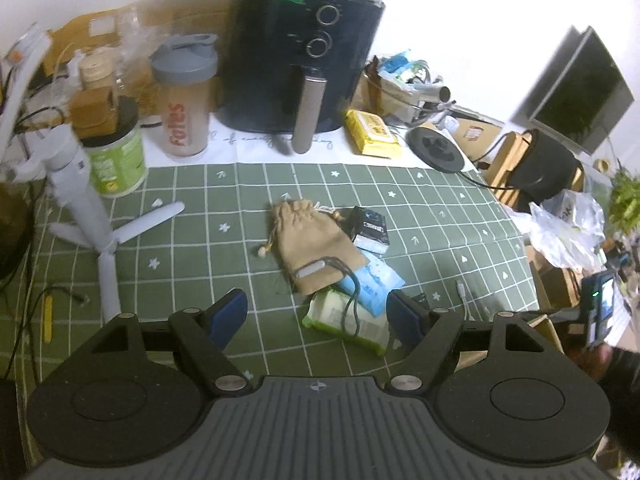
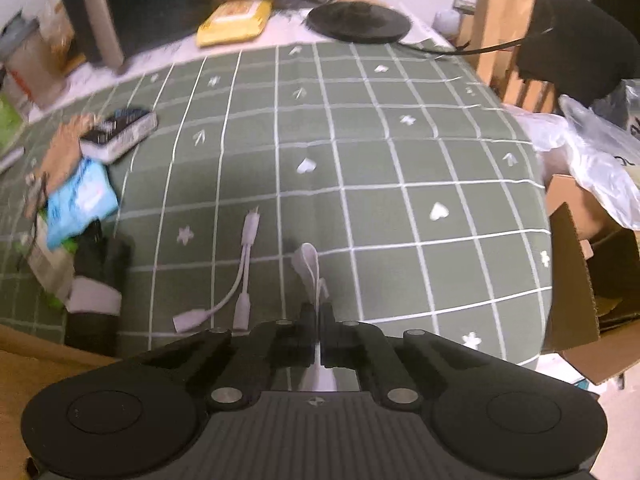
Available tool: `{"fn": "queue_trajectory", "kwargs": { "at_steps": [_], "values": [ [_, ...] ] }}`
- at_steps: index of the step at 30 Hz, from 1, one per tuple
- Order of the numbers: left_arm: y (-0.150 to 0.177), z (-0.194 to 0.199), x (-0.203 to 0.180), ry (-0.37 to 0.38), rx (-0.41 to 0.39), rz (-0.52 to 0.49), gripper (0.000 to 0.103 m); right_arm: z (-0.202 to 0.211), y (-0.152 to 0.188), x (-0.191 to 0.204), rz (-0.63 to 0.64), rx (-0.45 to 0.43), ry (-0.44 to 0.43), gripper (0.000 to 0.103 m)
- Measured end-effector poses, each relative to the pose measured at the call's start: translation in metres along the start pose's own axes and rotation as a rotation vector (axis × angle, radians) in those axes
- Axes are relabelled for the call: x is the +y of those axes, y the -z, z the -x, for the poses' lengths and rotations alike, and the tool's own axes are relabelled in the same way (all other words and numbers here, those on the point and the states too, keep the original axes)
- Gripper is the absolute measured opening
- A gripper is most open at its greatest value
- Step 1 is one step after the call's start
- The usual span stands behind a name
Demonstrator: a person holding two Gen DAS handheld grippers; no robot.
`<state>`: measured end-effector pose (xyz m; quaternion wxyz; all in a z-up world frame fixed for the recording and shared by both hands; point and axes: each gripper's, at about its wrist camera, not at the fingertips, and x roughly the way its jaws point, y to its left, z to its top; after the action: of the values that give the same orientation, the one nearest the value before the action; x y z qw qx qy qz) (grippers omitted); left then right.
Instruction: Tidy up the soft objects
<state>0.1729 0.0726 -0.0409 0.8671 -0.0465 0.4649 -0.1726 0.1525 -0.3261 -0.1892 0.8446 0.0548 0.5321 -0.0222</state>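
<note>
My right claw (image 2: 319, 312), angled steeply down over the desk (image 2: 400, 160), is clamped on a white cable (image 2: 310, 264) whose loop points straight ahead. My left claw (image 1: 318, 312) gapes empty, with the tan pouch (image 1: 310, 240) lying lengthwise just ahead.

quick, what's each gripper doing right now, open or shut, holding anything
left gripper: open, holding nothing.
right gripper: shut on a white cable.

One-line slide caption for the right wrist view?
Right gripper shut on a white cable above the green grid tablecloth.
</note>
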Motion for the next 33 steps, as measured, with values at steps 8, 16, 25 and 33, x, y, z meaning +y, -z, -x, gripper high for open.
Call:
{"fn": "queue_trajectory", "kwargs": {
  "at_steps": [8,16,25,33],
  "values": [
    [-0.01,-0.032,0.004,0.051,0.014,-0.048,0.076,0.029,-0.007,-0.01,-0.042,-0.019,-0.081,0.004],
    [-0.014,-0.068,0.012,0.074,0.028,-0.097,0.076,0.063,-0.013,-0.006,-0.048,-0.067,-0.14,0.005],
    [-0.014,-0.121,0.014,0.104,0.094,-0.212,0.064,0.086,-0.01,-0.003,-0.075,-0.093,-0.166,0.005],
    [-0.008,-0.17,0.009,0.087,0.145,-0.317,0.041,0.105,-0.005,-0.004,-0.091,-0.117,-0.162,0.005]
  ]
}}
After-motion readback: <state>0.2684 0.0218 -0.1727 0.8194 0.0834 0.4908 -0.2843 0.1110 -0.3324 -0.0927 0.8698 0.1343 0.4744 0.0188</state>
